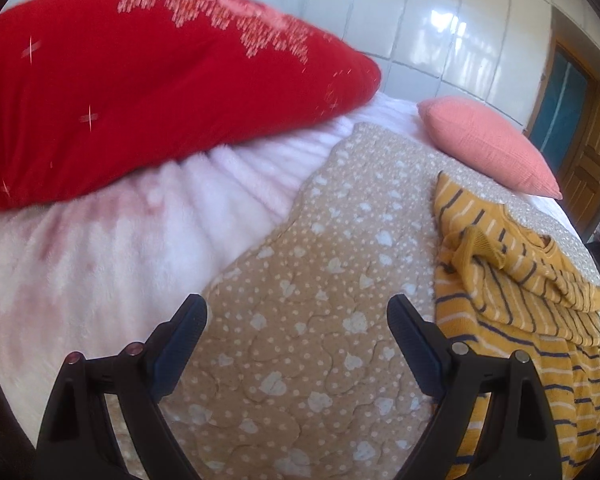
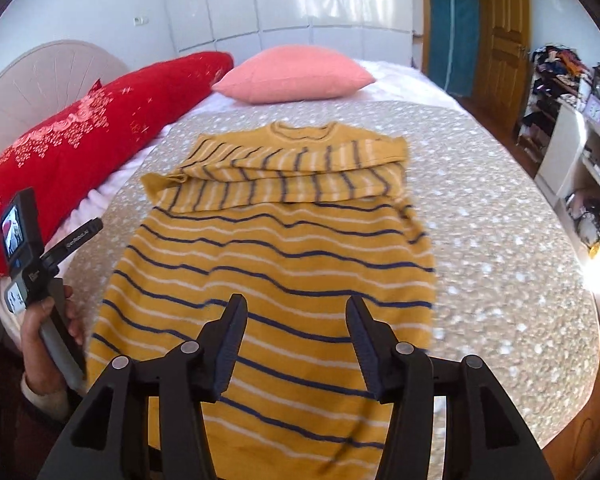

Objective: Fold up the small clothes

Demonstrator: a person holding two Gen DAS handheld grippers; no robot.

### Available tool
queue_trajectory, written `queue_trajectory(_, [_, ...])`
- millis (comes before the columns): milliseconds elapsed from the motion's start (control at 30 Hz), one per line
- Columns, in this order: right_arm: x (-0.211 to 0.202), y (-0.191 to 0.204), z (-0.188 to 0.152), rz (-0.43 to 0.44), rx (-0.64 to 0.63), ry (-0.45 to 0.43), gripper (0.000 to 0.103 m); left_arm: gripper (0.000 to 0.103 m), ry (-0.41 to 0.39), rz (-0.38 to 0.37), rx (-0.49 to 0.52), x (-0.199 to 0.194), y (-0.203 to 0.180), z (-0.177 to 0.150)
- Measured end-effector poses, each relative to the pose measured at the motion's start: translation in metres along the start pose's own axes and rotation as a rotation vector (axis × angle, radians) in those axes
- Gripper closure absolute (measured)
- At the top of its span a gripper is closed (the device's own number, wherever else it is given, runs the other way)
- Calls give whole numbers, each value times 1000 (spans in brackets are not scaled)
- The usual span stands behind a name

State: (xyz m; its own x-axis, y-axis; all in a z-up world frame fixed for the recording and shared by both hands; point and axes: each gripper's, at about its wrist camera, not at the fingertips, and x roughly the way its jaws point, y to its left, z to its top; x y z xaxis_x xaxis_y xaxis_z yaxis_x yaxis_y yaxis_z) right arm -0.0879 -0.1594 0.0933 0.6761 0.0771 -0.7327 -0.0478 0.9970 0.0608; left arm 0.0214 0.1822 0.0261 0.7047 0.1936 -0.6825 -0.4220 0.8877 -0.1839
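Observation:
A yellow sweater (image 2: 276,256) with navy and white stripes lies flat on the bed, both sleeves folded across its chest, neckline at the far end. My right gripper (image 2: 296,312) is open and empty, hovering above the sweater's lower half. My left gripper (image 1: 296,316) is open and empty over the bare bedspread, with the sweater (image 1: 516,304) at its right. The left gripper also shows in the right wrist view (image 2: 76,236), held in a hand left of the sweater.
A beige spotted bedspread (image 2: 480,216) covers the bed. A long red pillow (image 2: 80,140) lies along the left side on a pink fleece blanket (image 1: 140,240). A pink cushion (image 2: 296,74) sits at the far end. Cluttered shelves (image 2: 572,128) stand at the right.

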Motion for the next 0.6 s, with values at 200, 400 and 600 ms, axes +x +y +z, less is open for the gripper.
queue_trajectory(200, [-9, -47, -16, -56, 46, -61, 44, 12, 84, -38, -110, 20, 19, -5])
queue_trajectory(400, [-3, -91, -38, -106, 79, -91, 40, 9, 75, 15, -36, 22, 5, -11])
queue_trajectory(600, [18, -134, -56, -63, 197, -82, 39, 8, 97, 48, -3, 26, 1, -12])
